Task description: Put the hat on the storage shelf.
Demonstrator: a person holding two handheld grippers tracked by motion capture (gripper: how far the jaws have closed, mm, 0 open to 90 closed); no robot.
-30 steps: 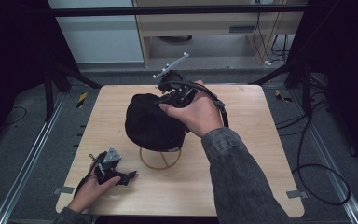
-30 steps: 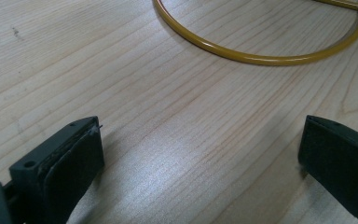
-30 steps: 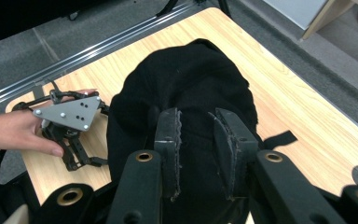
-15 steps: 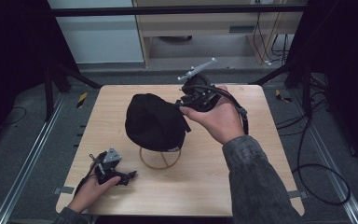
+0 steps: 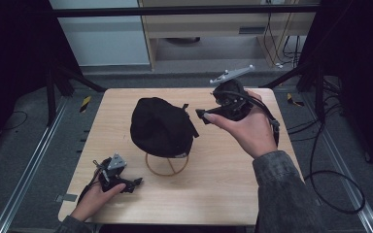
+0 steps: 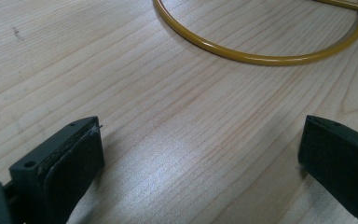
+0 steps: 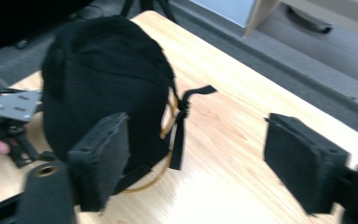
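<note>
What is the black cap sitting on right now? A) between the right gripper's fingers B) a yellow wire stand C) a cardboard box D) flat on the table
B: the black cap sits on top of a yellow wire stand whose ring base rests on the table; the right gripper is beside it with its fingers spread and nothing between them.

One overhead camera, two riding the tongs

The high view looks down on the desk (image 5: 213,204); each tongs camera sits close behind its jaws, both sharing the yellow ring (image 6: 261,58).
</note>
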